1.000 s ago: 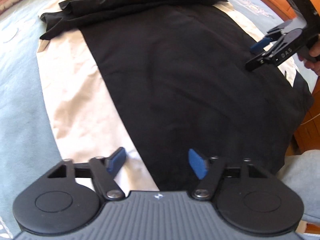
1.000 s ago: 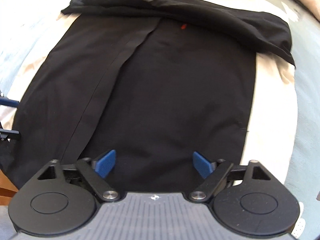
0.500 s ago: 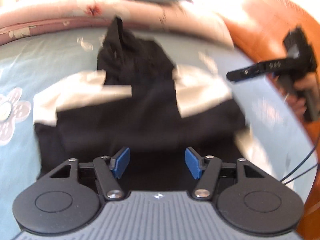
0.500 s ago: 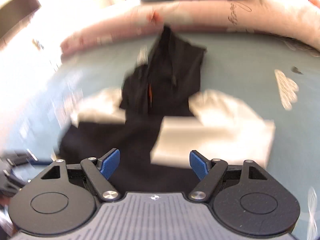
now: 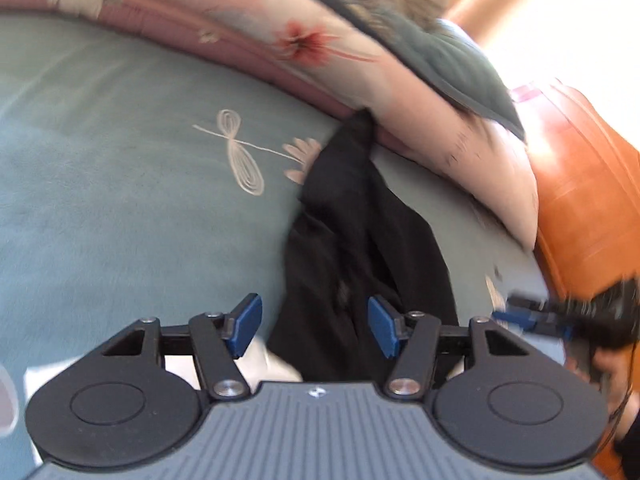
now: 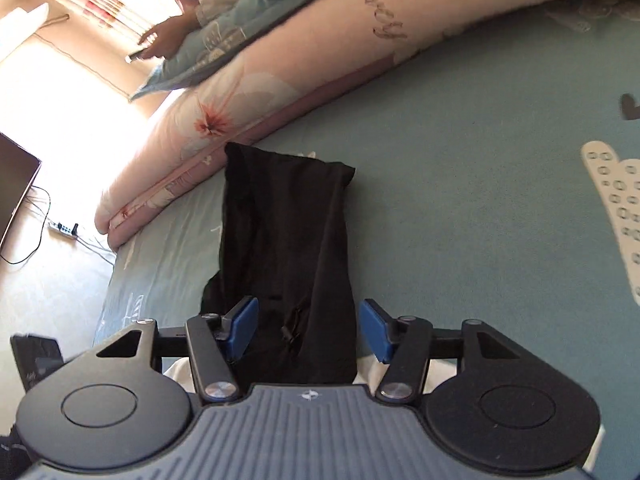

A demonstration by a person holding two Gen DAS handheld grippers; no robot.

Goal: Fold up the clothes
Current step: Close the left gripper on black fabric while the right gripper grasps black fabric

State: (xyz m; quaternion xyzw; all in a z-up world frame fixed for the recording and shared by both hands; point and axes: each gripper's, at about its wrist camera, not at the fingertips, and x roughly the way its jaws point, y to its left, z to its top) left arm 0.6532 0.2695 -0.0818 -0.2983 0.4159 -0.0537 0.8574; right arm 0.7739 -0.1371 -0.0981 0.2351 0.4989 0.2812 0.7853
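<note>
A black fabric garment lies on the teal bedsheet, stretched away from both cameras in a long, narrowing strip whose far end reaches the rolled pink floral quilt at the head of the bed. In the right wrist view the same garment shows a squarish far edge touching the quilt, with soft creases running down its length and a pale, cream-coloured part of the cloth showing just under the near end, behind the gripper's linkage.

The left gripper hovers over the near part of the garment with its blue-padded fingers spread wide — nothing is between them but the cloth lying below, and they have hold of nothing. The left pad sits over the bedsheet just beside the garment's edge; the right pad is over the black cloth.

The right gripper is likewise wide open and empty, its two blue pads straddling the garment's near end, one at each side edge. In the left wrist view this gripper appears blurred at the right, beside the garment, with part of the person's hand on its handle.

A grey-green padded blanket rests on top of the quilt, and an orange wooden bed frame runs beside the sheet on the right. Across the quilt, another person's hand is dimly visible in bright light.
</note>
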